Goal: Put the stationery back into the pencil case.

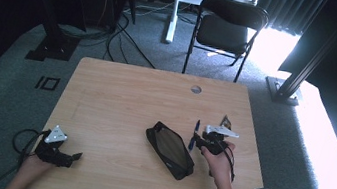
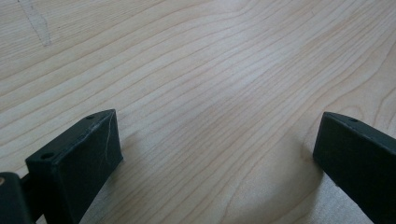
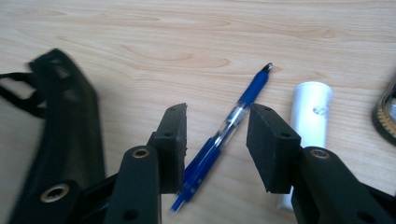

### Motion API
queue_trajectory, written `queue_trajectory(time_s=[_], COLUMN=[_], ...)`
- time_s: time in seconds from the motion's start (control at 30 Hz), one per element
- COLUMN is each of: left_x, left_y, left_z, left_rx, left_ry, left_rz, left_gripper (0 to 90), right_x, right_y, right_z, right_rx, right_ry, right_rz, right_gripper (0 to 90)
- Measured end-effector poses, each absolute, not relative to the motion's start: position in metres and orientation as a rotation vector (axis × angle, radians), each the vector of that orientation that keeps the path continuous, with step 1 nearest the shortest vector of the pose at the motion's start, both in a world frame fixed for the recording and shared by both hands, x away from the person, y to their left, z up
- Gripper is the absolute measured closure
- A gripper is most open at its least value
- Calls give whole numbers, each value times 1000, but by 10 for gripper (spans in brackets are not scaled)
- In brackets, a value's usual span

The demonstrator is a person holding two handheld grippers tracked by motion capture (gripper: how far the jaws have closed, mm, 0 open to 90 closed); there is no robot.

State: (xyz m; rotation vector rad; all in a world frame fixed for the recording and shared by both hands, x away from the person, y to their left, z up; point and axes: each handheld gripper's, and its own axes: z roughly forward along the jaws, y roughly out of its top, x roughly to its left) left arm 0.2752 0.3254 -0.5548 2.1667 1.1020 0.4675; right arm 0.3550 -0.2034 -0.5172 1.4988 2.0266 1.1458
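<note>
A blue pen (image 3: 249, 94) lies on the wooden table (image 1: 120, 97), right of a black zip pouch (image 1: 170, 150). My right gripper (image 3: 217, 126) hangs over the pen with one jaw on either side of it; the pads stand clear of the barrel, so it is open. In the high view the right gripper (image 1: 198, 142) sits just right of the pouch, beside the pen (image 1: 196, 129). The pouch (image 3: 65, 121) shows blurred to the left of the jaws. At the table's front left corner my left gripper (image 1: 73, 157) rests low, and its jaws stand wide apart over bare wood (image 2: 217, 135).
A white tube (image 3: 308, 116) lies just right of the pen, and a dark rounded object (image 3: 387, 116) sits at the right edge. A cable hole (image 1: 196, 89) marks the table's far side. A black folding chair (image 1: 227, 27) stands beyond the table.
</note>
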Motion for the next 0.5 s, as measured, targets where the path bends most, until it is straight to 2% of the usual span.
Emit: queue_trajectory(time_s=[0.5], left_x=[275], left_y=[325], left_z=[-555], left_rx=[2167], left_ry=[1102], left_rz=[468], left_gripper=[12], right_x=[385], right_y=[-187], right_z=[-538], right_rx=[1566], right_ry=[1986], right_rz=[974], right_gripper=[579])
